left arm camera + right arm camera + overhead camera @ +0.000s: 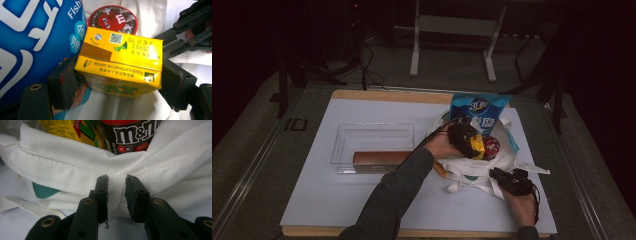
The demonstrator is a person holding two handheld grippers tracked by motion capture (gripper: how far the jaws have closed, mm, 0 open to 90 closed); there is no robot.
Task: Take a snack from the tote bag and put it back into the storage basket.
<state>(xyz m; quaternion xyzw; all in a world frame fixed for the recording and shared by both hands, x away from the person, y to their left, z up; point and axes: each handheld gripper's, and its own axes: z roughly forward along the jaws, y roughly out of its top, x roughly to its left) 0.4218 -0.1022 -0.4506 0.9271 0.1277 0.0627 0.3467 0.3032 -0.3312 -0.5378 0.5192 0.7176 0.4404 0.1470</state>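
A white tote bag (477,169) lies open on the right half of the white board. Inside it stand a blue snack bag (479,109) and a brown M&M's can with a red lid (491,147). My left gripper (467,140) reaches into the bag, shut on a yellow drink carton (478,146). In the left gripper view the carton (120,62) sits squeezed between both pads, next to the can's lid (112,20) and the snack bag (32,42). My right gripper (501,176) is at the bag's near rim. Its jaws (116,192) pinch a fold of the white cloth (75,157), with the creases running to them.
A clear plastic tray (372,135) rests left of the bag, and a long brown box (377,158) lies along its near side. The bag's straps (472,187) trail toward the front edge. A white stand (452,30) is on the floor behind the table.
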